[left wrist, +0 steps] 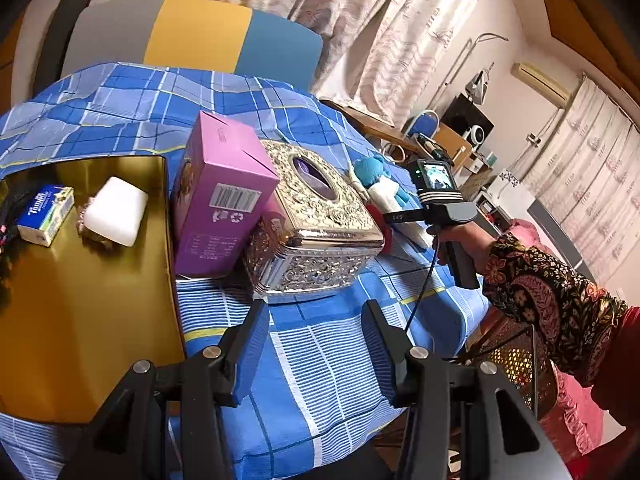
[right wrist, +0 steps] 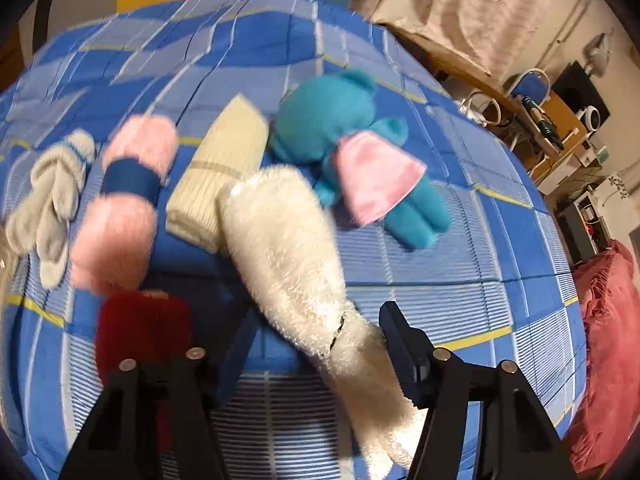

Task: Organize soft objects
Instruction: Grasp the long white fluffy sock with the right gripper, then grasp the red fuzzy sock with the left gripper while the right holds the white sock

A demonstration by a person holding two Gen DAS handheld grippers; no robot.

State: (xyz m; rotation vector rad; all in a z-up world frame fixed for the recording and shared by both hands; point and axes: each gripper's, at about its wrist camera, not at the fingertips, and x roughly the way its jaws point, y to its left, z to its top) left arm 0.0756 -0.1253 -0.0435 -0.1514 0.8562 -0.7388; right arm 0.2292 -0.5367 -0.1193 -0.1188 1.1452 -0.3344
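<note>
In the right wrist view, soft things lie on the blue checked tablecloth [right wrist: 460, 264]: a fluffy white sock [right wrist: 288, 256], a teal plush bear [right wrist: 340, 136] in a pink dress, a cream knit roll [right wrist: 220, 172], a pink fluffy item with a blue band [right wrist: 128, 196], a grey glove [right wrist: 52, 200] and a red item [right wrist: 140, 324]. My right gripper [right wrist: 316, 324] is open, its jaws on either side of the white sock's lower end. My left gripper [left wrist: 316, 324] is open and empty above the cloth, short of the silver tissue box [left wrist: 316, 224].
A gold tray [left wrist: 80, 304] at the left holds a tissue pack [left wrist: 46, 214] and a white block [left wrist: 114, 210]. A pink carton [left wrist: 218, 196] stands beside the silver box. A chair [left wrist: 200, 32] is behind the table. A wire basket [left wrist: 516, 364] sits below the table's right edge.
</note>
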